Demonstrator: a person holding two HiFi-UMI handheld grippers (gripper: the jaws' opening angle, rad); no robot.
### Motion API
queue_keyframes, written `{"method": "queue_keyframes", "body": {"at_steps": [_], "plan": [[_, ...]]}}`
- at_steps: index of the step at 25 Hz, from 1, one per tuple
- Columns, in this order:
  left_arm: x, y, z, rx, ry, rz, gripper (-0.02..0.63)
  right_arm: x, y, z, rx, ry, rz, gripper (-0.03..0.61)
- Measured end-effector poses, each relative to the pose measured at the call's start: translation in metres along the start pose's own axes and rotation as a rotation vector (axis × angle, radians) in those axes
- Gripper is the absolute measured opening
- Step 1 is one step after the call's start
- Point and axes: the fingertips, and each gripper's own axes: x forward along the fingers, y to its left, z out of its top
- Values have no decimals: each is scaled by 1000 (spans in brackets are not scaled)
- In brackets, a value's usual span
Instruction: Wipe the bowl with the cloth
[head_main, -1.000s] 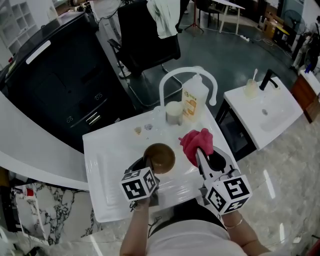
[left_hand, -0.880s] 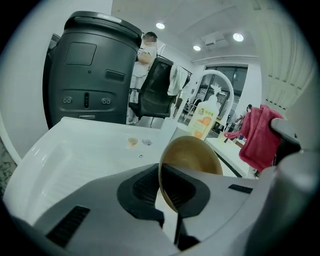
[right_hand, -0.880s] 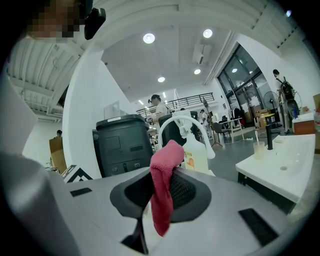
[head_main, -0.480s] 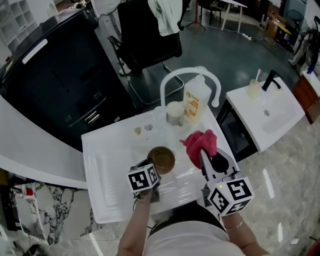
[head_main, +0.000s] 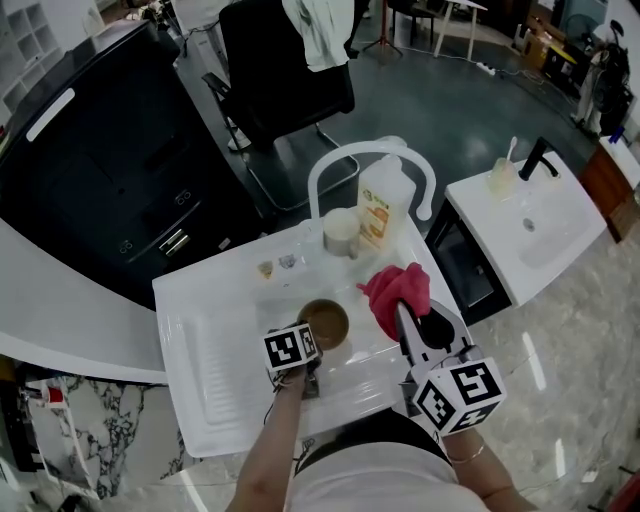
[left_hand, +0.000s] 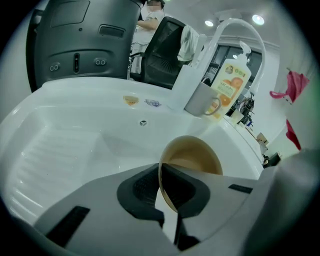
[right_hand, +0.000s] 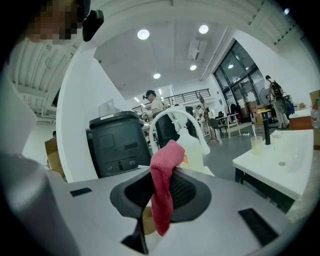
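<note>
A brown bowl (head_main: 325, 322) with a tan inside (left_hand: 196, 156) hangs tilted over the white sink basin (head_main: 222, 335). My left gripper (head_main: 311, 341) is shut on its near rim, and the thin rim runs between the dark pads (left_hand: 142, 186). To the right, my right gripper (head_main: 402, 312) is shut on a red cloth (head_main: 396, 288). In the right gripper view the cloth (right_hand: 163, 187) bulges above the jaws and hangs down between them. Cloth and bowl are a short way apart.
At the back of the sink stand a curved white faucet (head_main: 365, 152), a soap bottle (head_main: 378, 206) and a pale cup (head_main: 341, 232). A ribbed drainboard (head_main: 215, 375) lies at the left. A second white washbasin (head_main: 530, 225) stands at the right, a black chair (head_main: 290, 85) behind.
My left gripper has shifted slightly forward and up with the bowl, which now looks more tilted. The right gripper with the cloth has barely moved.
</note>
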Motion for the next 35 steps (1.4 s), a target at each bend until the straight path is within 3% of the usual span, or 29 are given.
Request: {"method": "queue_keyframes", "body": {"at_steps": [15,35], "plan": [[67,7,-37,-4,166,37,28,16,-21,-2,5,27,-14,77],[92,7,-60,-20,249,46,28,19,-40,-5,26,45,-17,77]]}}
